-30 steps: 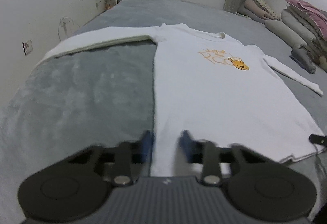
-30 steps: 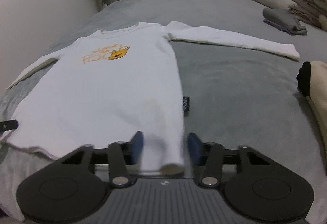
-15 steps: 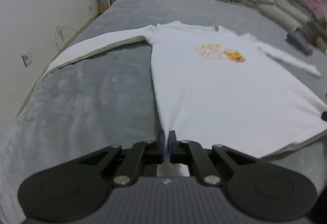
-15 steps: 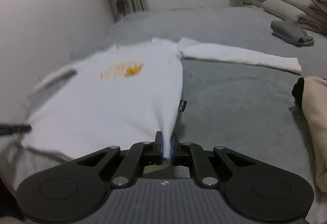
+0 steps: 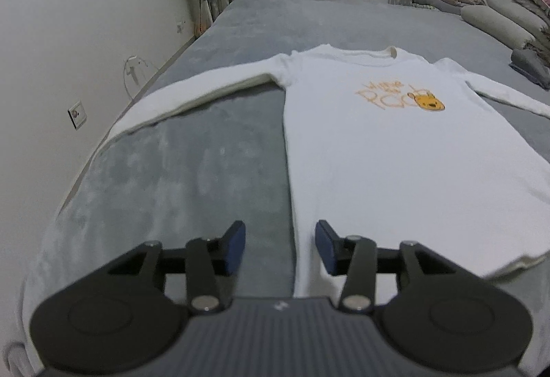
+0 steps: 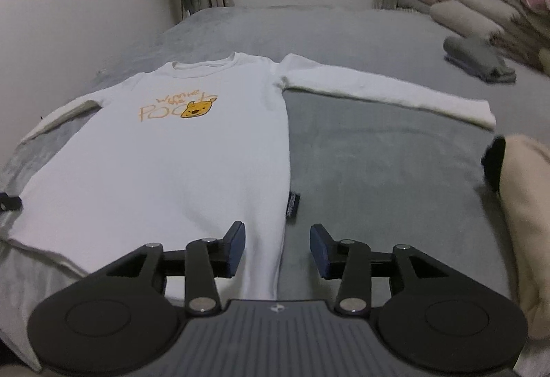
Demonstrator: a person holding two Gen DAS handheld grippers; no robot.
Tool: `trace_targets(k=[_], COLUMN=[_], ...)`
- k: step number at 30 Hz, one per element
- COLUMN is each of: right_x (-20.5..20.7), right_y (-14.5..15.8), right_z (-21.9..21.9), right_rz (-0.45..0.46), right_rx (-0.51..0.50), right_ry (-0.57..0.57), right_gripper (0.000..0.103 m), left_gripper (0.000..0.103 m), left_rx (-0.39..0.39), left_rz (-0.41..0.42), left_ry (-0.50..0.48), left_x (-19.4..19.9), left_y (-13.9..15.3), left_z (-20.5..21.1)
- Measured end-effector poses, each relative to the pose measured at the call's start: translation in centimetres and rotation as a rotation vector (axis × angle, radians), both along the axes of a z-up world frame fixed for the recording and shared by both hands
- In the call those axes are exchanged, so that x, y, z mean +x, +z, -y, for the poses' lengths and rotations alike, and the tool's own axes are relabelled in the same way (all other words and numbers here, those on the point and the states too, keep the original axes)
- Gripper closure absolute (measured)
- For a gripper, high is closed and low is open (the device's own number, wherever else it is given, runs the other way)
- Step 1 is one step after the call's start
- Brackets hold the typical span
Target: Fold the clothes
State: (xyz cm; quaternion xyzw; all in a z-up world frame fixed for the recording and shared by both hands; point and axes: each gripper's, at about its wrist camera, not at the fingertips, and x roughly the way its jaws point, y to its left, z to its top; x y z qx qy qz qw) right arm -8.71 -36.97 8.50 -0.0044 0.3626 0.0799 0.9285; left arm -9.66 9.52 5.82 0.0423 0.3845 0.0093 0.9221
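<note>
A white long-sleeved shirt (image 5: 371, 150) with an orange bear print lies flat, front up, on the grey bed, sleeves spread to both sides. It also shows in the right wrist view (image 6: 165, 157). My left gripper (image 5: 280, 248) is open over the shirt's near left hem corner, holding nothing. My right gripper (image 6: 277, 250) is open over the near right hem corner, holding nothing. A small black label (image 6: 293, 204) sticks out at the shirt's right side seam.
The grey bed cover (image 5: 192, 170) runs to a white wall on the left. Stacked pillows and folded bedding (image 6: 481, 9) lie at the far right. A cream and black garment (image 6: 522, 205) lies at the right edge. A window is at the back.
Both grippers closed on the shirt's hem corners half a second ago and have now opened and let go. The shirt lies flat again.
</note>
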Motion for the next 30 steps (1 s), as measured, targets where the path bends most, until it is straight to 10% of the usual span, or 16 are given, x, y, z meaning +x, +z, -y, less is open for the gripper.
trace_targets(k=[11, 18, 30], right_x=[10.5, 18.0, 26.0], right_y=[2.3, -2.2, -0.4], right_z=[-2.6, -3.8, -6.0], right_rz=[0.040, -0.082, 0.058], right_rx=[-0.013, -0.067, -0.140], right_ry=[0.128, 0.207, 0.261], right_gripper=[0.054, 0.055, 0.056], left_gripper=[0.039, 0.035, 0.032], left_rx=[-0.022, -0.018, -0.074], left_rz=[0.087, 0.024, -0.007], left_ry=[-0.011, -0.020, 0.057], left_x=[10.3, 16.9, 19.4], left_y=[2.9, -1.8, -3.7], left_z=[1.6, 2.2, -0.7])
